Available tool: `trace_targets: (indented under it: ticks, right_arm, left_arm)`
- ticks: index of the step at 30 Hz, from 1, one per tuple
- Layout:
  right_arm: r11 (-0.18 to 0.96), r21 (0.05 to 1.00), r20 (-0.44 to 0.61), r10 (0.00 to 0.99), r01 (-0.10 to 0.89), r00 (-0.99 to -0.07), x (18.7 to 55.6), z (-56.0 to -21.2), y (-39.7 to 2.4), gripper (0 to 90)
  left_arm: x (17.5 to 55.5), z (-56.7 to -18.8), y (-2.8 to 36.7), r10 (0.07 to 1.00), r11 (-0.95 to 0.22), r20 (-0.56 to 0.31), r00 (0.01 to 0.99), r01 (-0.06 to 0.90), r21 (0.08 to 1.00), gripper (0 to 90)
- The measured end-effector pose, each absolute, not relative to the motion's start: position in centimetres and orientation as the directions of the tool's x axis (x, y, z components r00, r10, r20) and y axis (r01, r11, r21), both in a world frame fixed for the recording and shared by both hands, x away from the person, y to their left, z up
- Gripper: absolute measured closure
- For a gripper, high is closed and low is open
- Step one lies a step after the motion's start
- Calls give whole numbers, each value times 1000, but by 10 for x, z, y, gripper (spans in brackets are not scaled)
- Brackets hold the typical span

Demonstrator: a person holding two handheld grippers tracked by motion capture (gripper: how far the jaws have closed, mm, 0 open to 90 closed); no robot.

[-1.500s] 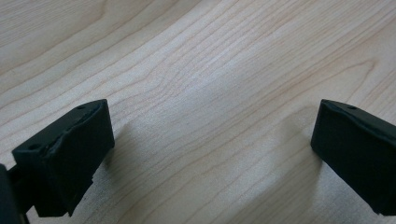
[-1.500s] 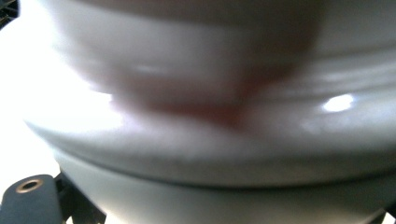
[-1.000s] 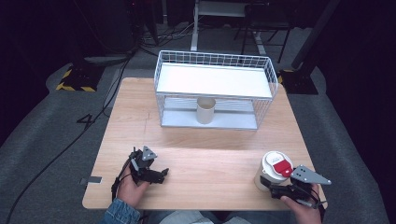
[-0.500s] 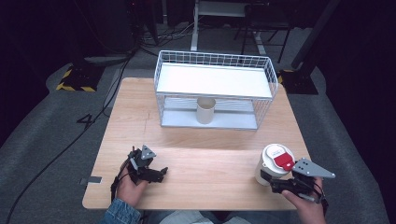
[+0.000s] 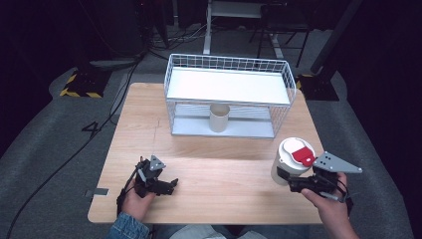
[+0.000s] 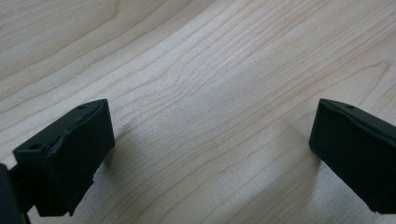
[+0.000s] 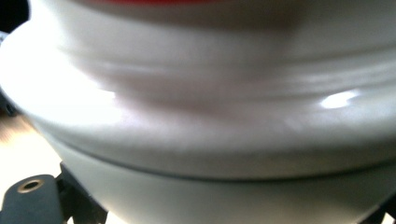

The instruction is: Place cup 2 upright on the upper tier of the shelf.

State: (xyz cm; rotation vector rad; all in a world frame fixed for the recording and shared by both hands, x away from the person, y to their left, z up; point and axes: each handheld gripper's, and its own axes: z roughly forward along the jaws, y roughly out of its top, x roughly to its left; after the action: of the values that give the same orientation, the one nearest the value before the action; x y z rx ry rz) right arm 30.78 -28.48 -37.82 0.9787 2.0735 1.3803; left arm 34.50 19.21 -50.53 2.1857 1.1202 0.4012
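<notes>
I read the wooden table (image 5: 224, 164) first, since everything rests on it. Well ahead of both grippers, at the far side of the top, stands the white wire rack (image 5: 229, 94) with a flat white shelf (image 5: 226, 85) across its upper level. Under that shelf, on the rack's lower level, a small beige cup (image 5: 219, 117) stands upright, roughly midway between the two grippers' lines and well apart from each.

The white canister (image 5: 292, 160) with a red tab (image 5: 302, 156) on its lid sits directly in front of the right gripper (image 5: 293, 183), upright near the table's near right edge. In the right gripper view its body (image 7: 201, 140) is pressed close between the jaws, blurred by closeness; I take the jaws to be closed against its lower wall, though the actual contact points are out of frame, so this is a fair reading and not a certainty. The person's right hand (image 5: 328, 204) holds that gripper from behind, the grey three-cornered plate (image 5: 336, 162) on top.

The left gripper (image 5: 166, 186) lies low over the table near the near left edge, well apart from the canister, held by the left hand (image 5: 135, 195) with a denim cuff (image 5: 128, 230) behind it. In the left gripper view its jaws stand wide apart over bare wood grain (image 6: 210, 116), nothing between them
</notes>
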Motion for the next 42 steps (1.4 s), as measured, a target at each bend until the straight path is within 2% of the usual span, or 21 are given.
trace_targets:
  ticks: [19,26,42]
  right_arm:
    - [194,936,42,767,294,-640,357,-322,-269,114]
    - [187,948,22,767,256,-641,376,-298,-261,115]
    - [202,953,0,747,226,-665,436,-259,-220,115]
  left_arm:
    - [344,-505,193,809,-429,-20,588,614,662,4]
    - [345,-506,192,811,-426,-21,584,615,664,0]
    - [345,-506,191,822,-412,-25,569,624,664,0]
